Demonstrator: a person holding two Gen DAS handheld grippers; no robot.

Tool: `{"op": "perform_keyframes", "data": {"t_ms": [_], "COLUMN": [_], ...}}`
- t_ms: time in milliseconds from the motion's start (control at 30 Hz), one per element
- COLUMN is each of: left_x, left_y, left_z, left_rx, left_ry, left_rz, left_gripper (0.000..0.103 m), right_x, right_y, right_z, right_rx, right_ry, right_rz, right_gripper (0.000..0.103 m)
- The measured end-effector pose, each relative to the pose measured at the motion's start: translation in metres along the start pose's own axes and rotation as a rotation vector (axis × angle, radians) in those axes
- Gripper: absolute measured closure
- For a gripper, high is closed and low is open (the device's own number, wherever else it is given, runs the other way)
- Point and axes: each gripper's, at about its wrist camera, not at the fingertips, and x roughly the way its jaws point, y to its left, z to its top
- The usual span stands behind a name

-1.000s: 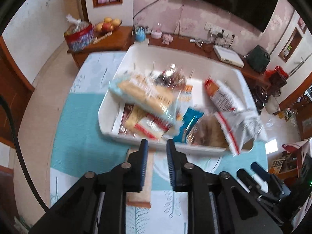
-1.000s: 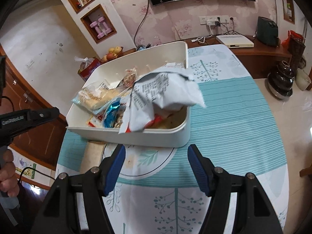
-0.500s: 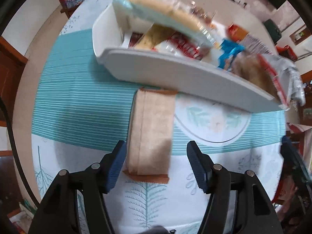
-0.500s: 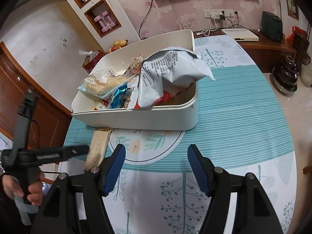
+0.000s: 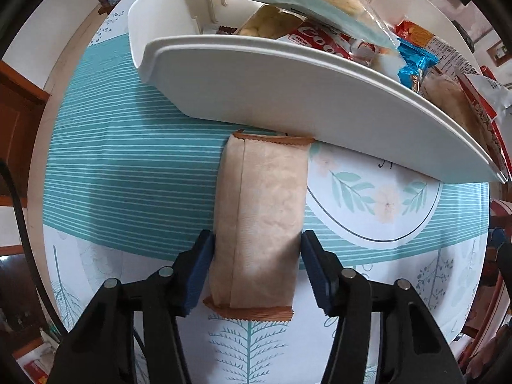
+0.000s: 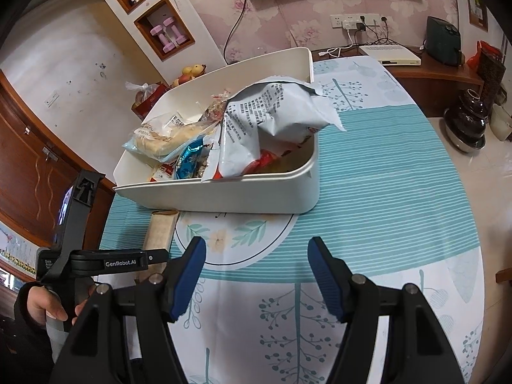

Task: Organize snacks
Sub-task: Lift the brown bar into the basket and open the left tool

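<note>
While the left gripper [image 5: 256,268] closes around the brown snack packet [image 5: 260,224] between its fingers, keep the packet centred; the right gripper [image 6: 256,275] hangs unclenched, empty.

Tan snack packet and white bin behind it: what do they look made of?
The tan rectangular snack packet looks like matte, paper-like film: crimped serrated brown end seals, a lengthwise seam, soft wrinkles. It could be plastic with a paper finish. The white oblong bin looks like moulded plastic: smooth, semi-gloss, rounded rim, uniform colour.
</note>
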Motion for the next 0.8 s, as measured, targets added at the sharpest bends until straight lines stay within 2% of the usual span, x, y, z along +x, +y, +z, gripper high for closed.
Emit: {"op": "perform_keyframes", "data": {"t_ms": [200,367,467,567,667,800], "left_x": [-0.004,-0.037,-0.071,-0.109,-0.141,-0.161], "left_y": [0.0,-0.002,-0.008,-0.02,-0.032,-0.052], "left_z": [-0.003,-0.009,-0.017,-0.023,-0.015,0.005], "left_rx": [-0.006,0.03,0.086,0.149,0.208,0.265], "left_ry": [-0.004,-0.053,-0.11,-0.2,-0.287,-0.385], "left_rz": [-0.003,-0.009,-0.026,-0.035,-0.033,-0.067], "left_gripper": [0.051,0.051,0.051,0.051,0.051,0.051], "right_x": [0.0,0.001,0.002,0.002,0.002,0.005], "right_y": [-0.001,-0.002,-0.002,-0.002,-0.002,-0.001], "right_z": [-0.001,-0.002,-0.003,-0.006,-0.011,-0.02], "right_rx": [0.002,0.007,0.01,0.011,0.008,-0.001], "right_ry": [0.003,0.004,0.007,0.011,0.011,0.004], "right_rz": [0.003,0.014,0.02,0.027,0.019,-0.017], "right_gripper": [0.037,0.036,0.036,0.036,0.037,0.036]}}
